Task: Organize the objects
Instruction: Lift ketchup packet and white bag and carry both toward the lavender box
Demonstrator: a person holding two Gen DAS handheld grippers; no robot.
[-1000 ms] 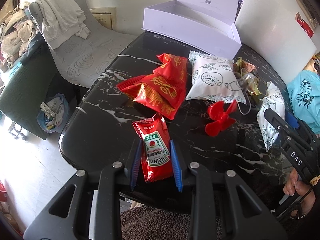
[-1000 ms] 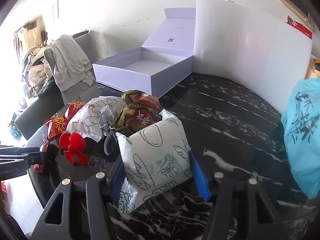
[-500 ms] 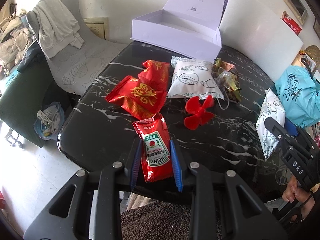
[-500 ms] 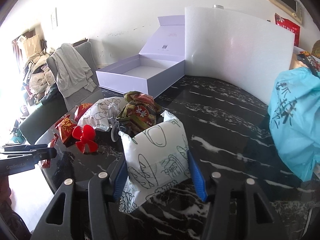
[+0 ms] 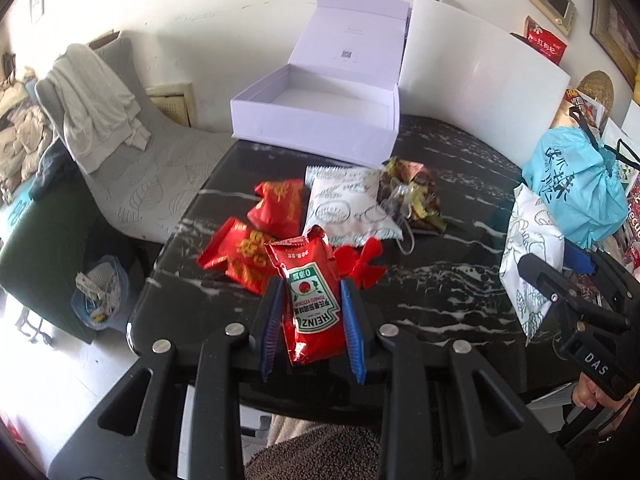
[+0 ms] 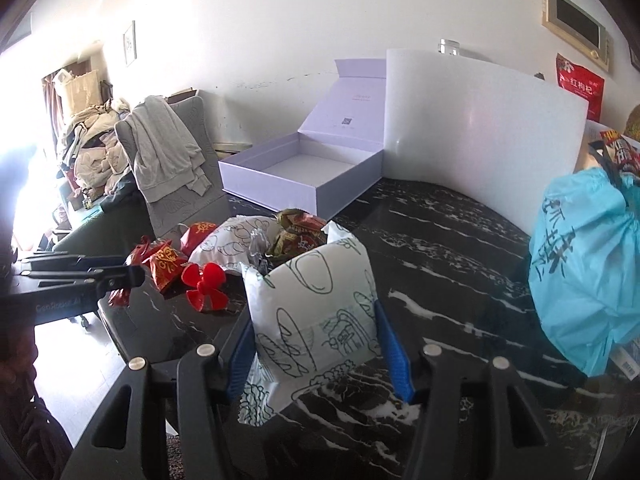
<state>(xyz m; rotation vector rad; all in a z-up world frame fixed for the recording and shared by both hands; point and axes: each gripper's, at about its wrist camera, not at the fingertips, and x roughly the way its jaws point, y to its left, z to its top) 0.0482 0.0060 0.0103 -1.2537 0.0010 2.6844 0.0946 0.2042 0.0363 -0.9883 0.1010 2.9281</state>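
We hold two things at once above the black marbled table (image 5: 460,292). In our left gripper (image 5: 312,320) the blue pads (image 5: 269,328) press on both sides of a red Heinz ketchup sachet (image 5: 310,296), which stands up between them with its label upside down to the camera and its top edge crumpled. In our right gripper (image 6: 320,344) the jaws stand at a middling width, closed against the flanks of a puffy white snack packet (image 6: 316,316) printed with line drawings; the packet rises above the fingers and bulges out below them.

Past the sachet, the rest of the pile lies on the table: two red packets with gold lettering (image 5: 256,244), a second white printed packet (image 5: 348,208) just behind them, a red plastic fan blade (image 5: 362,264) touching its near edge, and a dark crinkled wrapper with clear plastic (image 5: 412,200) beside it on the right. In the left wrist view our right gripper (image 5: 560,288) shows at the right edge with its white packet — well apart from the pile.

At the far side of the table sits the open lavender box (image 5: 320,120), its lid propped upright behind it and its inside bare. A curved white sheet (image 5: 480,92) stands just to the right of the box. A light blue plastic bag (image 6: 580,264) rests at the table's right edge. Left of the table a grey chair (image 6: 180,200) carries a draped pale garment.
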